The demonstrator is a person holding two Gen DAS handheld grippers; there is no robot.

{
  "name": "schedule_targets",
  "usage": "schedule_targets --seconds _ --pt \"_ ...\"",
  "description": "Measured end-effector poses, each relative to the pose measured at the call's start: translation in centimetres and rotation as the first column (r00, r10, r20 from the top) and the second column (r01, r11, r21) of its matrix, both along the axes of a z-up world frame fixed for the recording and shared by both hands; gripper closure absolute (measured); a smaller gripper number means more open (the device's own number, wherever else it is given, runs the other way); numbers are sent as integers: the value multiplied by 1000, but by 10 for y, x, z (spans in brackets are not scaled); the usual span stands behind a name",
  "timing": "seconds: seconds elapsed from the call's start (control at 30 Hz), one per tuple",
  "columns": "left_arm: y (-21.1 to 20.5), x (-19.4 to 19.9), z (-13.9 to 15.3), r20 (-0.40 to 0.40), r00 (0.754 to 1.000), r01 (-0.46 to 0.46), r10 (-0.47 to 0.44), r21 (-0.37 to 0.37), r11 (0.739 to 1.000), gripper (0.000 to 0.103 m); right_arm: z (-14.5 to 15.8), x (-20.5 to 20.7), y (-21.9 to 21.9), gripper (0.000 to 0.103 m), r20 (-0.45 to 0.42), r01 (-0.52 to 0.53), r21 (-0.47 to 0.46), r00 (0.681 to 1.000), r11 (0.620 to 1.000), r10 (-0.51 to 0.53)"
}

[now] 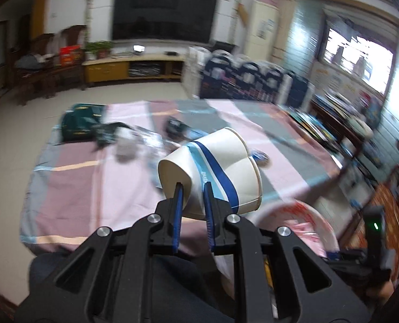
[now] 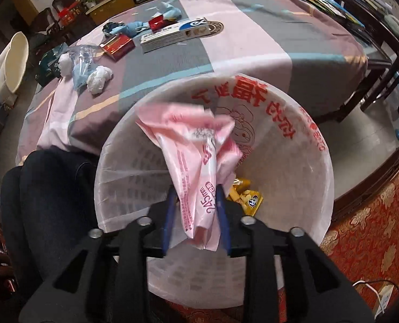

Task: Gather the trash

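Note:
My left gripper [image 1: 193, 188] is shut on a squashed white paper cup [image 1: 212, 172] with blue stripes, held above the near edge of the table; the cup also shows at the left edge of the right wrist view [image 2: 8, 64]. My right gripper [image 2: 196, 191] is shut on a crumpled pink plastic wrapper [image 2: 196, 150], held over the mouth of a bin lined with a white bag [image 2: 301, 123] printed in red. A yellow wrapper [image 2: 249, 196] lies at the bin's bottom. The bin's rim also shows in the left wrist view [image 1: 317, 215].
The table with a pink, grey and mauve striped cloth [image 2: 253, 32] carries white tissue balls [image 2: 99, 79], a clear plastic bag [image 2: 82, 64], red boxes [image 2: 117, 45], a long white box [image 2: 173, 33], blue items [image 2: 134, 27] and a green bag [image 1: 81, 122]. The person's dark-trousered legs [image 2: 51, 188] are left of the bin.

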State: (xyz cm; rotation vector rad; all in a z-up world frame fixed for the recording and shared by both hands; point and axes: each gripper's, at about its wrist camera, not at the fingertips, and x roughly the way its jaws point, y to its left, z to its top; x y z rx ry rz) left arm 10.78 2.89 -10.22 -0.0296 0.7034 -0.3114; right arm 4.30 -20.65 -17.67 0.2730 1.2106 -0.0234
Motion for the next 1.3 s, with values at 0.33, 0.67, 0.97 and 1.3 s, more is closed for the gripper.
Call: schedule_targets --seconds 0.33,0.67,0.97,1.3 --pt "-137 -20 -65 -233 847 496 -478 22 868 82 59 -31 -87 26 202 283 25 938 959 -282" --pt "-118 -20 -69 -215 914 379 -345 141 915 15 47 -28 -94 24 178 326 92 924 941 -337" --pt "-52 4 -44 -92 994 76 -60 171 982 15 88 -31 -53 6 417 292 -24 872 956 -256" --pt "-21 15 -41 -87 995 -33 45 139 990 15 95 -21 -20 3 476 248 -141 866 958 -154"
